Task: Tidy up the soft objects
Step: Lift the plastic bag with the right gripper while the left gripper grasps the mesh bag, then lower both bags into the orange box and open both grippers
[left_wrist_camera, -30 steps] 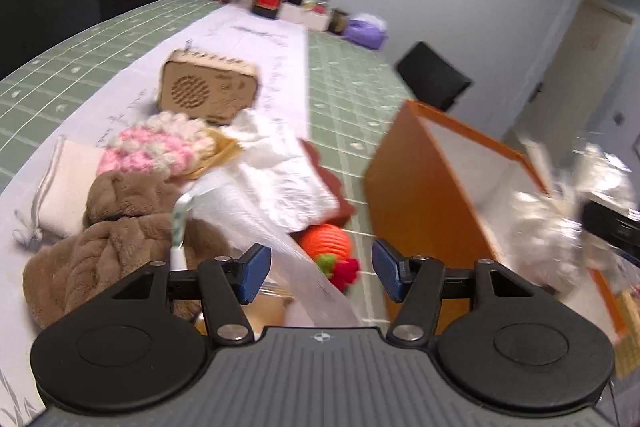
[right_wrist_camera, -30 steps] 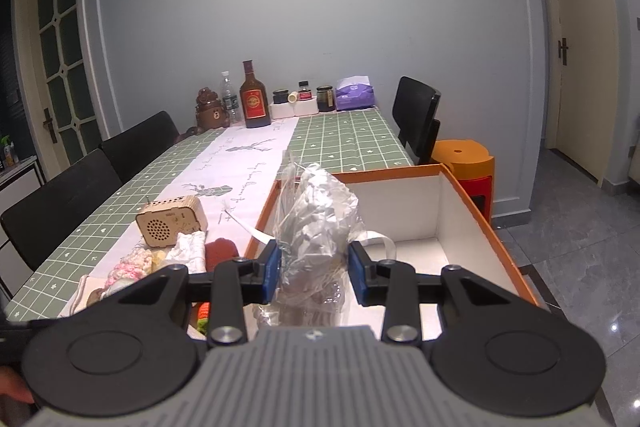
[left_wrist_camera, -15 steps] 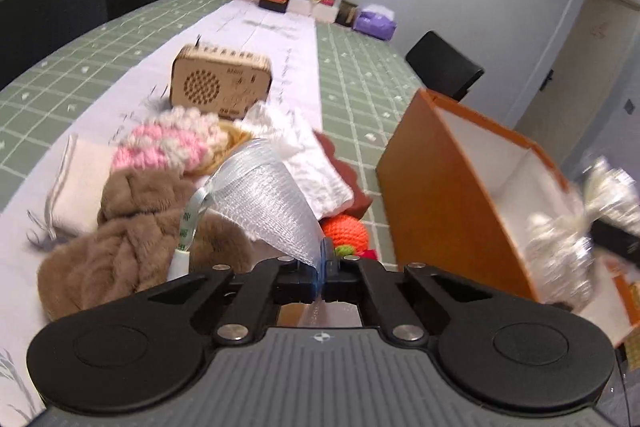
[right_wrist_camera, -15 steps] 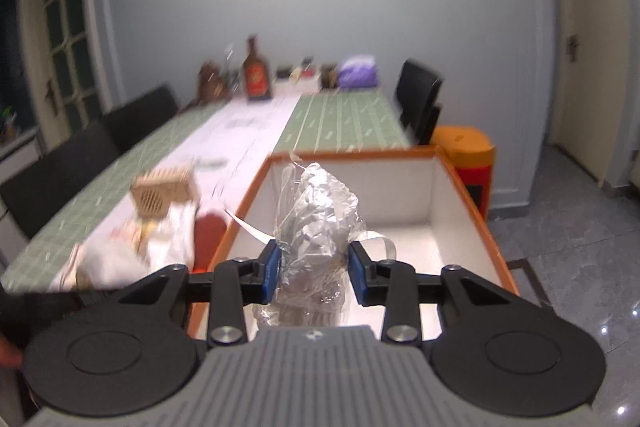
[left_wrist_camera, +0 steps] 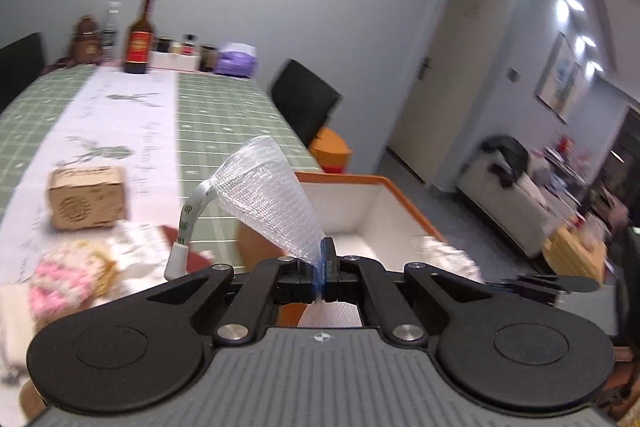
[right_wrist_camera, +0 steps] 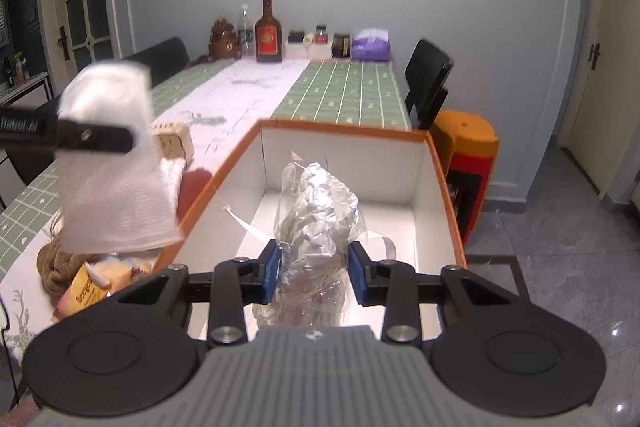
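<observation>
My left gripper [left_wrist_camera: 322,269] is shut on a white mesh pouch [left_wrist_camera: 272,203] with a ribbon tag, lifted above the table beside the orange box [left_wrist_camera: 404,203]. From the right wrist view the same white mesh pouch [right_wrist_camera: 116,183] hangs from the left gripper [right_wrist_camera: 128,139] just left of the orange box [right_wrist_camera: 344,127]. My right gripper [right_wrist_camera: 314,273] is shut on a crinkled clear plastic bag [right_wrist_camera: 316,223] held over the box's white inside. A pink crochet piece [left_wrist_camera: 60,283], a white cloth [left_wrist_camera: 136,247] and a brown fluffy item [right_wrist_camera: 60,265] lie on the table.
A wooden speaker box [left_wrist_camera: 86,197] stands on the white runner. Bottles and jars [right_wrist_camera: 269,33] and a purple tissue pack [right_wrist_camera: 372,45] line the table's far end. A black chair [right_wrist_camera: 430,83] and an orange stool [right_wrist_camera: 466,151] stand to the box's right.
My left gripper shut on the white mesh pouch and lifted it off the pile toward the orange box. The right gripper, still holding the plastic bag, shifted slightly over the box.
</observation>
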`<state>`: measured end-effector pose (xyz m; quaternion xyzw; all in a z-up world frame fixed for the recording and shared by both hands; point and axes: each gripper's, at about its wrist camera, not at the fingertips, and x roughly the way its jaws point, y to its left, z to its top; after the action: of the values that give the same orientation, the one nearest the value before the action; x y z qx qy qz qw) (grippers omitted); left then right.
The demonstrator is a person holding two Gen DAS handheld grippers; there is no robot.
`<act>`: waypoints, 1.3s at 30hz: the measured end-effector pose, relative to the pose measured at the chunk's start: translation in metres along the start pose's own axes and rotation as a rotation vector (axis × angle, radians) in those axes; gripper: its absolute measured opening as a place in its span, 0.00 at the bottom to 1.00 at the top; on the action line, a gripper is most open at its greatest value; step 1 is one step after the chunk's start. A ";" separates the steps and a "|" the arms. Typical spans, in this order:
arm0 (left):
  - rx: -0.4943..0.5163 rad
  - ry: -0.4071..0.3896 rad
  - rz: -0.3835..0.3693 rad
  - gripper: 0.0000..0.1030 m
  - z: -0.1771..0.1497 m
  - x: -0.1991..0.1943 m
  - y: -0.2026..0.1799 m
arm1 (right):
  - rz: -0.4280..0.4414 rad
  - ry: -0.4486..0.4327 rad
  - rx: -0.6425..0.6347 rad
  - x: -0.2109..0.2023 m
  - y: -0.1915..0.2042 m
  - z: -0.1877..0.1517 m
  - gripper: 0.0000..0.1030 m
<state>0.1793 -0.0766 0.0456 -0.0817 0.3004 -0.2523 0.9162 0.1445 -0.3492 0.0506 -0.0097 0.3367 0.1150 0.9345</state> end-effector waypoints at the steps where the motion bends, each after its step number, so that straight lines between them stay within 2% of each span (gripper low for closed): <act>1: 0.016 0.021 -0.030 0.01 0.002 0.008 -0.006 | 0.007 0.015 0.005 0.002 -0.003 0.000 0.34; 5: 0.051 0.125 -0.127 0.01 0.003 0.046 -0.023 | 0.017 0.049 0.050 0.011 -0.018 0.002 0.34; 11: 0.041 0.322 -0.159 0.01 -0.013 0.102 -0.022 | 0.004 0.071 0.074 0.017 -0.032 0.000 0.34; 13: 0.026 0.370 -0.162 0.01 -0.020 0.111 -0.017 | 0.000 0.073 0.079 0.019 -0.034 0.000 0.34; 16: 0.054 0.401 -0.110 0.01 -0.026 0.120 -0.018 | 0.004 0.077 0.081 0.021 -0.037 0.001 0.34; 18: 0.086 0.396 -0.100 0.03 -0.029 0.118 -0.024 | 0.003 0.079 0.077 0.022 -0.038 0.001 0.34; 22: 0.177 0.400 -0.101 0.24 -0.034 0.109 -0.036 | 0.003 0.085 0.084 0.025 -0.039 0.001 0.34; 24: 0.184 0.396 -0.095 0.30 -0.035 0.102 -0.042 | 0.000 0.082 0.082 0.026 -0.039 0.001 0.34; 26: 0.174 0.394 -0.049 0.53 -0.032 0.096 -0.046 | -0.003 0.081 0.082 0.025 -0.039 0.001 0.34; 27: 0.162 0.387 -0.027 0.70 -0.030 0.092 -0.045 | -0.004 0.081 0.083 0.024 -0.039 0.001 0.34; 30: 0.171 0.329 0.009 0.72 -0.025 0.074 -0.036 | -0.004 0.078 0.079 0.022 -0.039 0.001 0.34; 33: 0.170 0.278 -0.014 0.71 -0.020 0.057 -0.025 | 0.020 0.081 0.080 0.019 -0.037 0.001 0.34; 34: 0.164 0.275 0.007 0.78 -0.018 0.055 -0.023 | 0.037 0.086 0.082 0.019 -0.036 0.003 0.34; 35: 0.158 0.269 0.059 0.79 -0.018 0.051 -0.021 | 0.058 0.092 0.086 0.020 -0.036 0.004 0.34; 39: 0.151 0.182 0.176 0.79 -0.018 0.037 -0.018 | 0.159 0.134 0.087 0.031 -0.024 0.010 0.34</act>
<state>0.1867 -0.1107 0.0175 0.0374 0.3685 -0.1992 0.9073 0.1795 -0.3652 0.0368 0.0500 0.4029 0.1732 0.8973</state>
